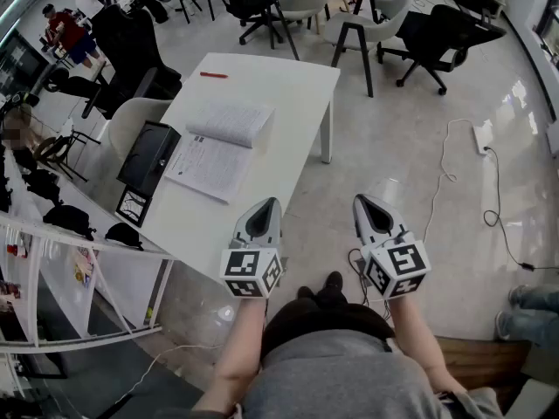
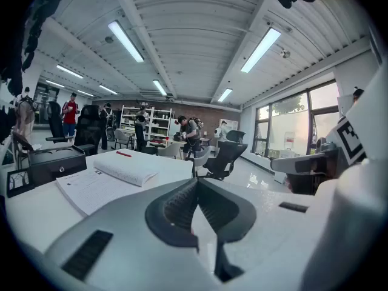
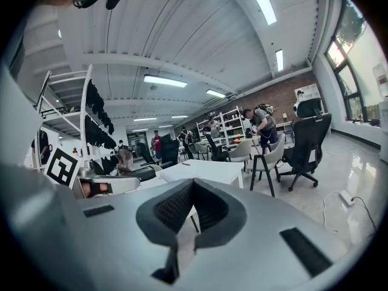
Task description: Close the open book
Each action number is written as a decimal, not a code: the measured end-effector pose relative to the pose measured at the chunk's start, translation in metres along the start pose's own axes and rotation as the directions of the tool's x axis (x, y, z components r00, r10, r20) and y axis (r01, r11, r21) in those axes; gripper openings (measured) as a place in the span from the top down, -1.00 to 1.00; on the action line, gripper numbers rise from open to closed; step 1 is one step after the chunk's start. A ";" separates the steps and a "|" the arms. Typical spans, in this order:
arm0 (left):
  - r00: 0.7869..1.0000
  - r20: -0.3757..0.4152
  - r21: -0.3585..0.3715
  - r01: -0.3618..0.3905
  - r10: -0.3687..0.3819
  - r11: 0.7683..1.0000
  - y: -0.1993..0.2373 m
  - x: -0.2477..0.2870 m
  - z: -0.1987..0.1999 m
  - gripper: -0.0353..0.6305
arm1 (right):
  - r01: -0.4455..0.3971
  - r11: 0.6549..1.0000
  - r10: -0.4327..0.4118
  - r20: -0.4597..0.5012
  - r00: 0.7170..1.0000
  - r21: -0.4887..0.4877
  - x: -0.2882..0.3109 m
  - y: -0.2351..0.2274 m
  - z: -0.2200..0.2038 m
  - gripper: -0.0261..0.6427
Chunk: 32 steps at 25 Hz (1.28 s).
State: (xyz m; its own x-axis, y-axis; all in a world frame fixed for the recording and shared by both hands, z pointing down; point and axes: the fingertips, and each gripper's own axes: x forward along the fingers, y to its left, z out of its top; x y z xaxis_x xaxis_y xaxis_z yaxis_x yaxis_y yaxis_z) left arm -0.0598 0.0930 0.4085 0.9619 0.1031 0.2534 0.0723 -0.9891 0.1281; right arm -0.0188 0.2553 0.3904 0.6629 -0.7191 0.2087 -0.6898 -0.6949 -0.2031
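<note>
Head view: the open book (image 1: 218, 147) lies on the white surface (image 1: 288, 81). The left gripper (image 1: 270, 202) hangs near the book's closest corner, and the right gripper (image 1: 363, 200) farther to the book's right. Left gripper view: jaws clenched, empty. Right gripper view: jaws clenched, empty.

Worktop (image 1: 288, 85): white, smooth, with a faint satin sheen. Book (image 1: 218, 142): matt white paper with printed pages; the thick leaf block has a fine-lined edge. Pen (image 1: 213, 75): red, apparently plastic. Box (image 1: 150, 154): black, smooth, slightly glossy on top. Left gripper (image 1: 270, 202) and right gripper (image 1: 360, 198): smooth, matt, pale-grey plastic shells; pads (image 2: 180, 205) dark, ribbed, rubber-like. Floor (image 1: 419, 147): pale, hard, highly glossy, mirroring lamps and chair legs. Chair (image 1: 437, 31): black and matt, cloth or mesh, uncertain which. Trousers (image 1: 341, 374): grey matt cloth. Ceiling (image 2: 182, 35): ribbed sheet, painted white.
</note>
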 end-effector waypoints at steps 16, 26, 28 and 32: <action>0.999 0.013 0.008 -0.042 0.042 0.999 -0.008 0.008 0.005 0.88 | -0.057 0.991 0.054 0.028 0.998 0.122 0.002 -0.024 0.012 0.82; 0.997 0.014 0.016 -0.073 0.073 0.997 0.001 0.019 0.010 0.88 | -0.102 0.972 0.103 0.004 0.995 0.212 0.013 -0.028 0.006 0.59; 0.997 0.007 0.014 -0.080 0.080 0.997 0.006 0.023 0.008 0.88 | -0.114 0.965 0.119 -0.007 0.993 0.235 0.019 -0.028 0.003 0.56; 0.996 -0.007 0.007 -0.087 0.087 0.996 0.018 0.034 0.007 0.88 | -0.128 0.953 0.139 -0.019 0.990 0.273 0.036 -0.031 0.004 0.52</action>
State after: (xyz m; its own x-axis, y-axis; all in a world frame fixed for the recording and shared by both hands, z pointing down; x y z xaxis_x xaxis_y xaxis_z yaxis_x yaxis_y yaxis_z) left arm -0.0243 0.0779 0.4132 0.9626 0.0178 0.2704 -0.0094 -0.9950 0.0990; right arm 0.0280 0.2509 0.4005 0.5552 -0.8082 0.1963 -0.6633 -0.5727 -0.4817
